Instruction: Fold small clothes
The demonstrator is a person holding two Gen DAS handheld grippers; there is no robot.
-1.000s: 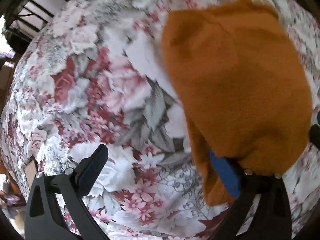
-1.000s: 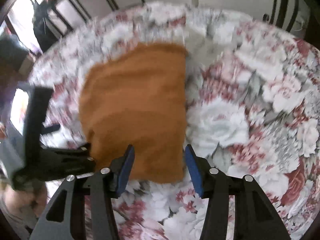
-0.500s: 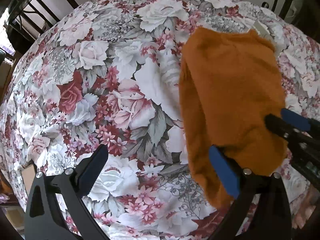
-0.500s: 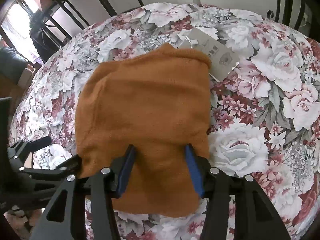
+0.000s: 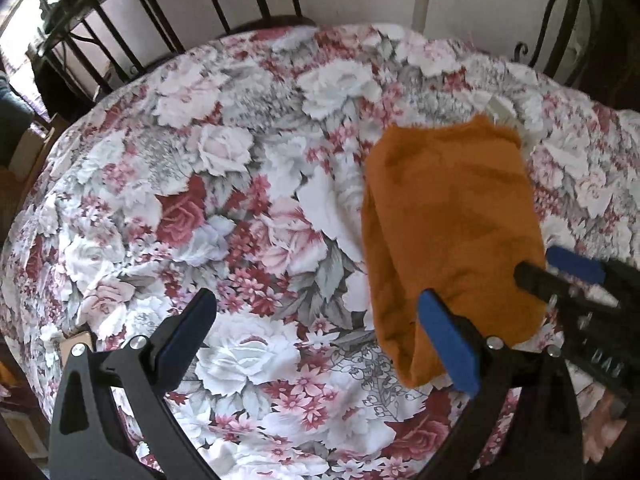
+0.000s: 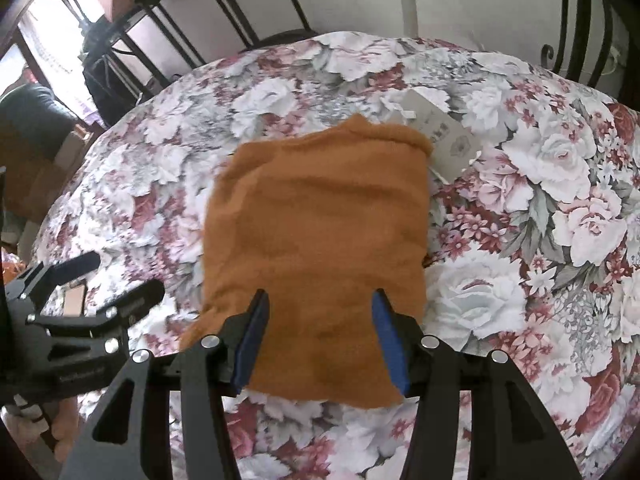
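Right wrist | orange garment (image 6: pixel 320 232) folded | right tool (image 6: pixel 320 340) straddles near edge

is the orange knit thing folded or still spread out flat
Folded. The orange garment lies as a compact rectangle on the floral cover, no sleeves sticking out, and its paper tag pokes out at the far edge.

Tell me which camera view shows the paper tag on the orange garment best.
The right wrist view: the paper tag lies in plain sight on the floral cover, jutting from under the orange garment's far right corner. The left wrist view shows only a pale sliver behind the garment's far edge.
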